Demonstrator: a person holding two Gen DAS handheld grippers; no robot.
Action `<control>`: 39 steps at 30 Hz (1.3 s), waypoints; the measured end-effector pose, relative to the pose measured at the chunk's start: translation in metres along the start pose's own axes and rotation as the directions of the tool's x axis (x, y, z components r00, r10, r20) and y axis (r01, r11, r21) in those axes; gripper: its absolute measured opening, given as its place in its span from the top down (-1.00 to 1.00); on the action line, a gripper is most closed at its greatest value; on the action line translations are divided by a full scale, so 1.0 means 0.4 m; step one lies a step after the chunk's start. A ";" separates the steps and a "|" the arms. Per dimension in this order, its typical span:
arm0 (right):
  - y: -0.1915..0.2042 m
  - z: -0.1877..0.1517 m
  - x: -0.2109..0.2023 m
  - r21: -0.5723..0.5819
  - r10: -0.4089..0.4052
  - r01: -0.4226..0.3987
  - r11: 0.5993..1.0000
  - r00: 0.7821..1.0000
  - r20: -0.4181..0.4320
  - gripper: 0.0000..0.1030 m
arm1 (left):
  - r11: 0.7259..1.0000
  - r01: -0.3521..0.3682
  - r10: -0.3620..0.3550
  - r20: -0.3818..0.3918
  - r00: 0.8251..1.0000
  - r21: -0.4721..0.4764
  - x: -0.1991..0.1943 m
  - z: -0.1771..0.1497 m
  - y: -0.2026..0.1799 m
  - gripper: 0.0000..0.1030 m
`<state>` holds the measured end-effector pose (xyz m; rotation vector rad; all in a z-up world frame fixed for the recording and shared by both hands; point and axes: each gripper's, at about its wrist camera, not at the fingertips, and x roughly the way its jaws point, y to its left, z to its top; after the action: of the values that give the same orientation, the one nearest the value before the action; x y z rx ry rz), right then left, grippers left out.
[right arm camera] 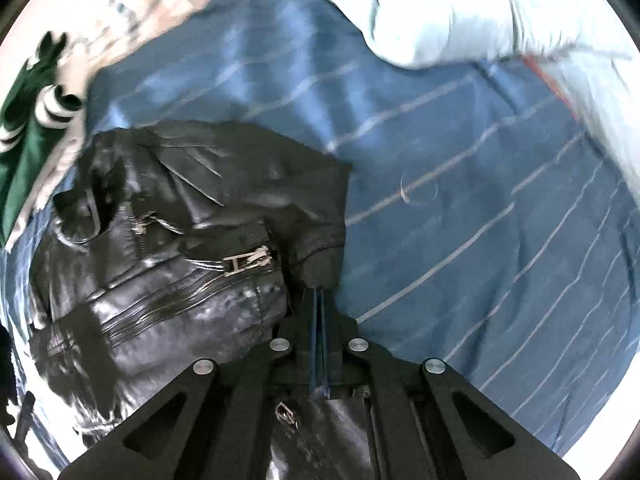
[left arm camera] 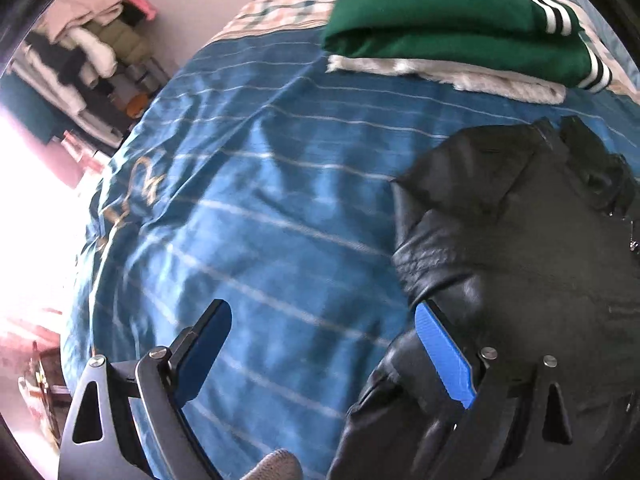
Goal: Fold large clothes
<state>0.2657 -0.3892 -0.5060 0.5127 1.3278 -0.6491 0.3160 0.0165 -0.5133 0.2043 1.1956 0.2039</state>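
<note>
The right gripper (right arm camera: 319, 294), jaws pinching the black leather jacket's (right arm camera: 180, 240) sleeve cuff (right arm camera: 320, 268), is pointing toward twelve o'clock, the jacket's body lying at ten o'clock on the blue striped bedspread (right arm camera: 480, 240), while the left gripper (left arm camera: 320, 344) is hovering spread wide beside it.

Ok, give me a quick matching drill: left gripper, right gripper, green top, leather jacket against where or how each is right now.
Things:
1. left gripper
2. right gripper
3. green top
4. jacket

States:
a. folded, on a pale fleece
b. shut on a cuff
c. open, over the bedspread
d. black, lying crumpled on the bed

Pairs: 1-c, 2-b, 3-a, 4-d
</note>
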 end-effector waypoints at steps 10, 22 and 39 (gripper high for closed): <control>-0.032 0.047 0.021 0.021 0.001 0.002 1.000 0.994 -0.105 0.80 | 0.988 -0.005 0.015 -0.058 0.998 0.157 0.161 0.037 -0.073 -0.93; 0.088 -0.064 0.046 -0.101 0.081 -0.096 0.990 0.986 -0.148 0.13 | 0.989 -0.025 0.022 0.025 0.999 0.145 0.091 0.010 -0.094 -0.96; -0.019 -0.055 -0.024 -0.185 0.260 -0.308 0.933 0.934 -0.246 -0.38 | 0.919 -0.383 0.379 0.058 0.923 0.091 -0.141 -0.131 -0.171 -1.00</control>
<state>0.2439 -0.3785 -0.5003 0.5935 1.4752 -0.2030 0.2506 -0.0617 -0.4993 0.5305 1.1199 0.4794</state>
